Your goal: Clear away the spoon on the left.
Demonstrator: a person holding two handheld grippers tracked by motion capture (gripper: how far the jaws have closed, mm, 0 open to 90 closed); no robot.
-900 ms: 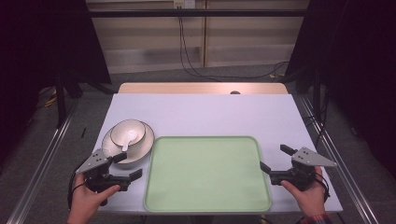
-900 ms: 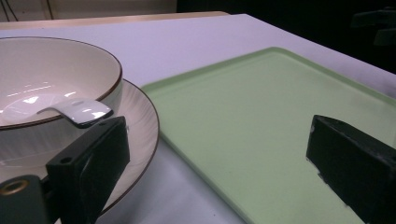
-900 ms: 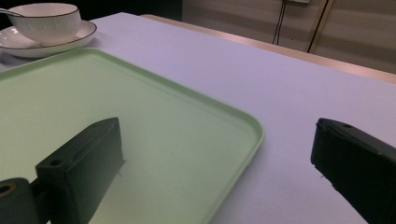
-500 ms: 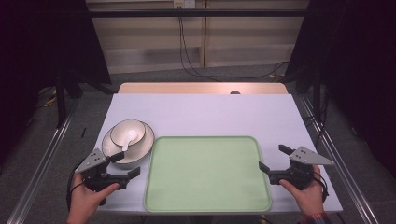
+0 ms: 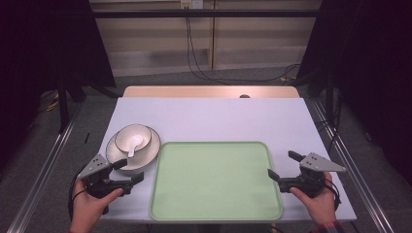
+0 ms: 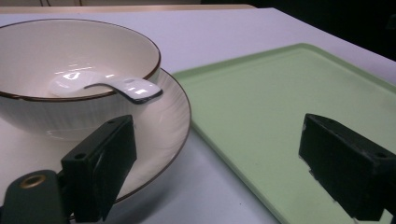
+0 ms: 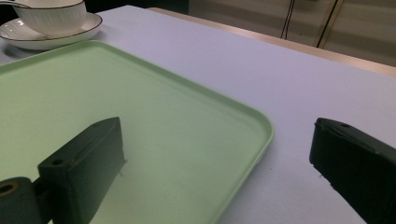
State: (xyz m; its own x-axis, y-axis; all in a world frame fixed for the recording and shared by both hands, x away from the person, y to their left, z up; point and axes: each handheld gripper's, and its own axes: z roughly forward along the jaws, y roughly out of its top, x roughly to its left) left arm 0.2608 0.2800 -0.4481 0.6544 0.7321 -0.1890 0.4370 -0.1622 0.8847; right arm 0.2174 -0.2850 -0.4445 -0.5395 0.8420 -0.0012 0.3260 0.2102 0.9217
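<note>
A cream bowl (image 5: 133,137) with a dark rim stands on a matching plate (image 5: 145,158) at the left of the white table. A white spoon (image 5: 132,144) lies in the bowl, its handle over the rim. To the right lies a bare pale green tray (image 5: 216,179). My left gripper (image 5: 129,171) is open, low over the near rim of the plate (image 6: 170,116), beside the tray's left edge (image 6: 280,112), facing the bowl (image 6: 70,88) and spoon (image 6: 109,86). My right gripper (image 5: 282,165) is open at the tray's right edge (image 7: 116,107), one jaw over the tray, one over the table.
The white table (image 5: 214,119) has free room behind the tray and to its right. A wooden strip (image 5: 209,91) runs along the far edge. Cables (image 5: 194,53) hang beyond it. In the right gripper view the bowl (image 7: 53,14) and plate (image 7: 28,39) sit far off.
Both grippers have drifted a little toward the near edge of the table. Their jaws stay open. The bowl, plate, spoon and tray have not moved.
</note>
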